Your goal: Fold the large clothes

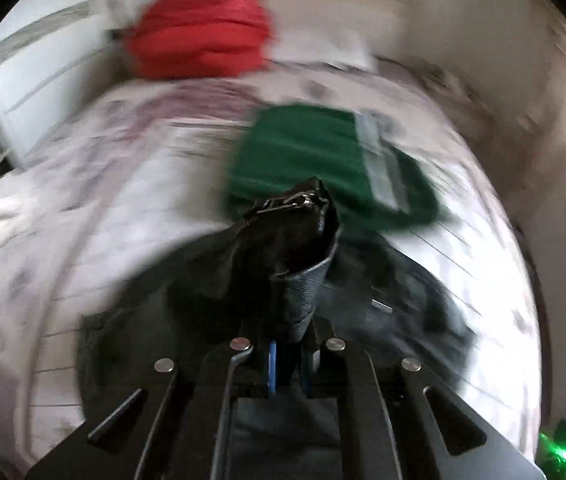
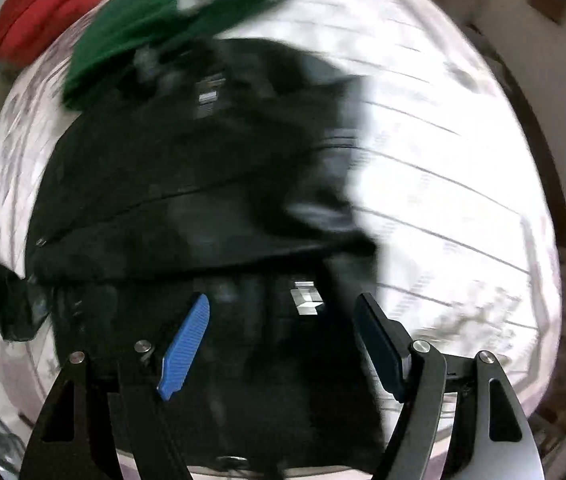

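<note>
Everything's smeared by motion blur. A fold of the black jacket [image 1: 299,240] is pinched tight in the left gripper [image 1: 289,360], hiding its fingertips. The right gripper [image 2: 283,344] is held wide open, empty, above the jacket [image 2: 187,184] spread on the bed [image 2: 443,160]; a green garment [image 2: 155,28] is cut off beyond it.

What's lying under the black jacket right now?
The black jacket lies on the pale bedspread, its far end overlapping the green garment. Anything beneath its middle is covered.
</note>
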